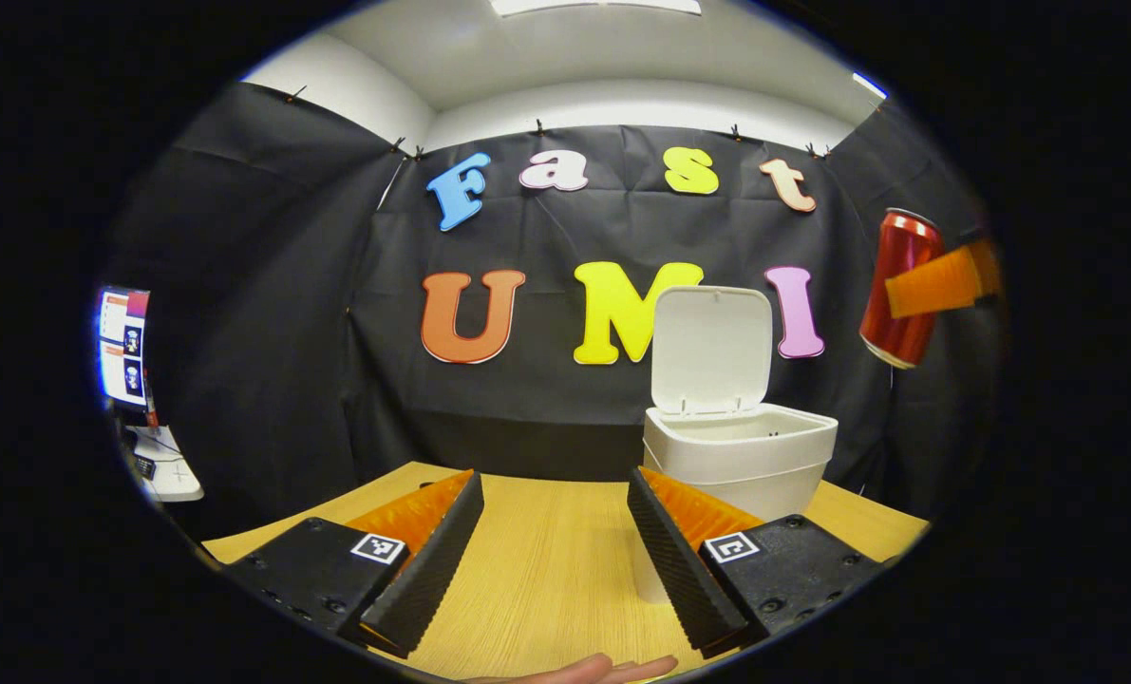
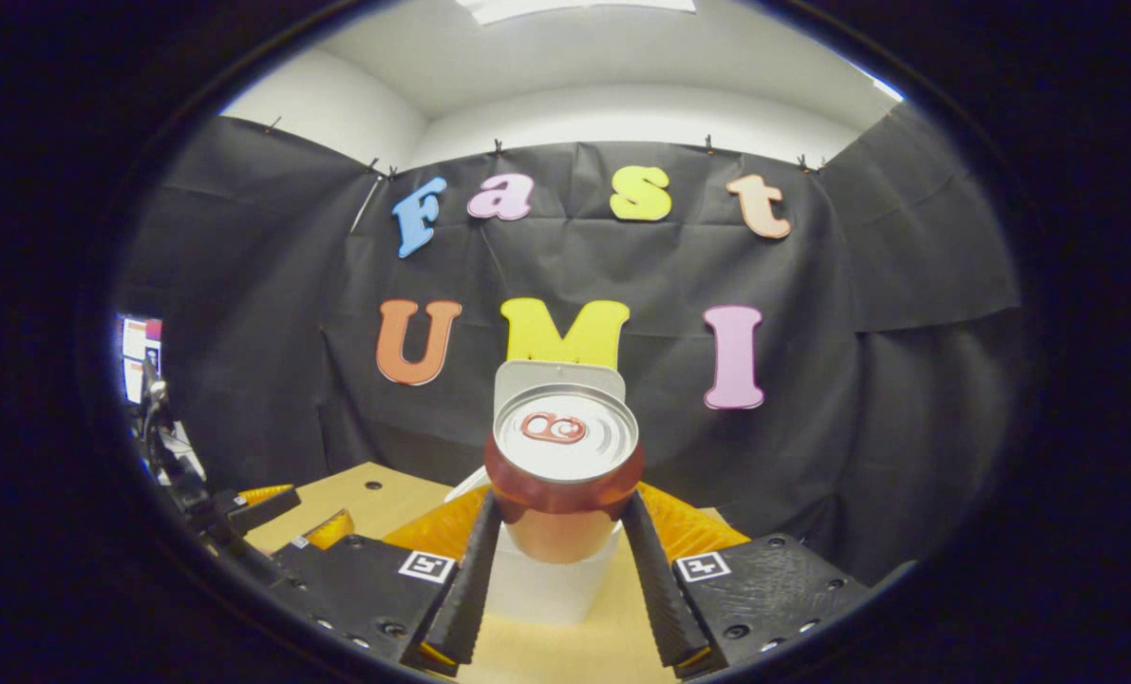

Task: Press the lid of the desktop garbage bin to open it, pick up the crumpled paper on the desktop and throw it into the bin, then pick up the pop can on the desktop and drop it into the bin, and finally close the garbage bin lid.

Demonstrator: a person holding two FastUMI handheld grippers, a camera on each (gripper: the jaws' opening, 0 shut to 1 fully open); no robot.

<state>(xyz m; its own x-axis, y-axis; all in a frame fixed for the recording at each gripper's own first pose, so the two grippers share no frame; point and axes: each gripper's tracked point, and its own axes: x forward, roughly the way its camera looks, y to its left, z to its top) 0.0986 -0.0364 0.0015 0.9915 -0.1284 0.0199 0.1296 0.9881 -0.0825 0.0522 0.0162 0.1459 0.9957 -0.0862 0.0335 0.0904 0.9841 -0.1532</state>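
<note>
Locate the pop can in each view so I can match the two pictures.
Left gripper view: pop can at far right, held in the air, above and right of the open white bin.
Right gripper view: pop can at centre, clamped by the right hand-held gripper.
Shared landmark: the bin's raised lid.

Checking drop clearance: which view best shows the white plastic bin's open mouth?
The left gripper view: the white plastic bin stands unobstructed, its lid upright and its rim visible. In the right gripper view the red pop can hides most of the bin; its lid top and wall peek out.
</note>
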